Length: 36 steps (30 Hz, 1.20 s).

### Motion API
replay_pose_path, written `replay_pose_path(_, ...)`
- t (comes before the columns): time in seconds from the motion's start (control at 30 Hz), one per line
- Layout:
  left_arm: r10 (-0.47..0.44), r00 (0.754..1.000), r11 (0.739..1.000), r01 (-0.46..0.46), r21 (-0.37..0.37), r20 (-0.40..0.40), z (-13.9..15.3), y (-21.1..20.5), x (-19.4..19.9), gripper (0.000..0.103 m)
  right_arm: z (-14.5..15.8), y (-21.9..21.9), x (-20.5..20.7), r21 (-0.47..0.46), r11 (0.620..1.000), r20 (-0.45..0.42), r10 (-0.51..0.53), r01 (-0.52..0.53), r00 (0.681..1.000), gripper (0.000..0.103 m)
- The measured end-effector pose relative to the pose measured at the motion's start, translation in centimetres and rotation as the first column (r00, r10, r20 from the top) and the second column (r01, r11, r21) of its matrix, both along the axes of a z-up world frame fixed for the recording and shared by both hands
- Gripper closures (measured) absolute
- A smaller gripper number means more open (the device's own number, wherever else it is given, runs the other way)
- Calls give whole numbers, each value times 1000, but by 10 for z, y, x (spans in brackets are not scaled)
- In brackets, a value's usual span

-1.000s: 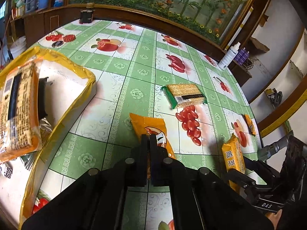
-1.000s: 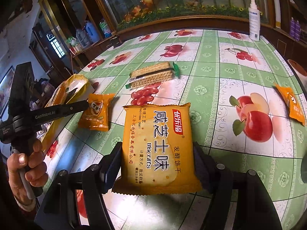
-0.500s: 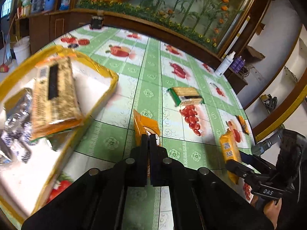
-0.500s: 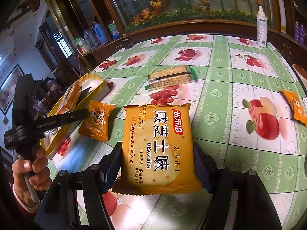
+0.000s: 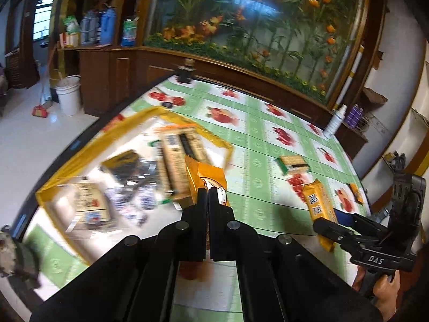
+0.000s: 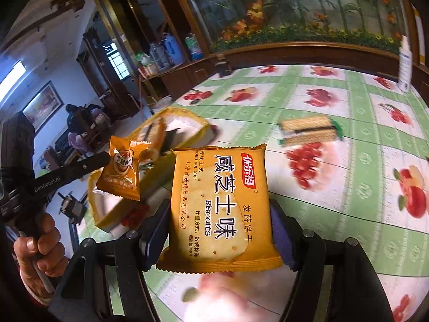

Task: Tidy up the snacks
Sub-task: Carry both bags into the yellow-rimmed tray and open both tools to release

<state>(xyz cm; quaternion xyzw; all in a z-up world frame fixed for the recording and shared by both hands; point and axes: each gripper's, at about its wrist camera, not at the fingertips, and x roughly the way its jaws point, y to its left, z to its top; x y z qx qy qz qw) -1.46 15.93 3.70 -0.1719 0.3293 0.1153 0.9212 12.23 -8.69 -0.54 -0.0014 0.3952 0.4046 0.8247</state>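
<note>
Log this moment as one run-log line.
left gripper: shut on small packet, over box | right gripper: shut on biscuit pack, above table | wafer pack: on table

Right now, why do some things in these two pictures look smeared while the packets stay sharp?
Left wrist view: the yellow box and its contents streak with motion blur, while the small orange packet in the left tool stays crisp. Right wrist view: the tablecloth smears, yet the biscuit packet reads clearly. Both views bend straight edges, fisheye style.
</note>
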Motion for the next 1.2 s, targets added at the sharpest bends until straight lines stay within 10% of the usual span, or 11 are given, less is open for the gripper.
replay_pose_path(0.53,168,986,985,-168,31,-15,-11,67,-27,103,18,140,-22,54,986,17,156,-157,988,33)
replay_pose_path(1.2,219,972,974,-212,80,-90,-39,76,-19,103,-7,207,-16,-48,979,31,199,-197,980,33)
